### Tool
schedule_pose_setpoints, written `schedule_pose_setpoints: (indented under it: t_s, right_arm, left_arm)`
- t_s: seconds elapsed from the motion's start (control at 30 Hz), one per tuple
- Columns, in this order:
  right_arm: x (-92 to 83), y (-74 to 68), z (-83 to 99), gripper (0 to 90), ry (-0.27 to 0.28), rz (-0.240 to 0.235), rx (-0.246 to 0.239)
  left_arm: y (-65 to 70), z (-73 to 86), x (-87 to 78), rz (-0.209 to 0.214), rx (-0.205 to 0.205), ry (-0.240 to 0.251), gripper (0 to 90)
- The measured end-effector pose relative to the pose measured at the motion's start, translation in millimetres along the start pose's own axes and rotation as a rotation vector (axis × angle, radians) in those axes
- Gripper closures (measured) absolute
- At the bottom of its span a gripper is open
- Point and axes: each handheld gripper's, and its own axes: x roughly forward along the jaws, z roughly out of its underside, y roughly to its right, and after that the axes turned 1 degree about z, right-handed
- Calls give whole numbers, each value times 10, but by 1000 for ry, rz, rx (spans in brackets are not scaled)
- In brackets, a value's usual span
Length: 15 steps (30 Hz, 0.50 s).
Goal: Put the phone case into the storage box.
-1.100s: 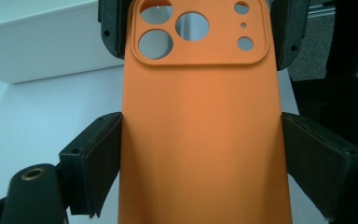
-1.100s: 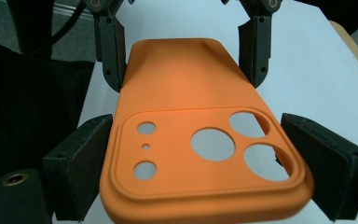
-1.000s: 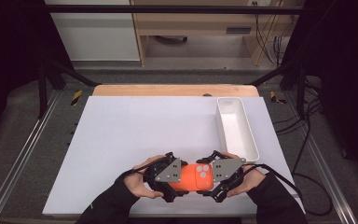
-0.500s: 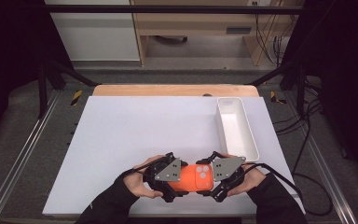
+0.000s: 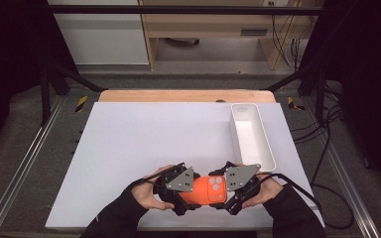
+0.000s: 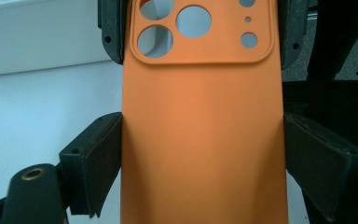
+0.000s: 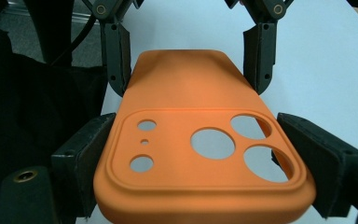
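- Both forearms enter from the bottom edge, angled inward, hands close together and low.
- Left gripper points right, jaws spread wide.
- Right gripper points left, facing the other, its jaws having just closed in.

One orange phone case, one white tray, two grippers.

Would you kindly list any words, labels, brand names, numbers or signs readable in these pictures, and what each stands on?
None: no text can be read anywhere.
The orange phone case bears no print or logo, just camera cut-outs.
The white tray is unmarked.
The yellow-and-black hazard stripes beside the table carry no lettering.
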Motion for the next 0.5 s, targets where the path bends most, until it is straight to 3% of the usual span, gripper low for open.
schedule_pose_setpoints:
  t_s: [0.27,0.5]
  right_arm:
    - [-17,8,-6,159,-2,1,12]
    - [-93,26,-16,161,-23,8,16]
  left_arm:
    - [-11,1,-9,-4,-14,11,153]
    - [-6,0,-93,-30,-40,58,96]
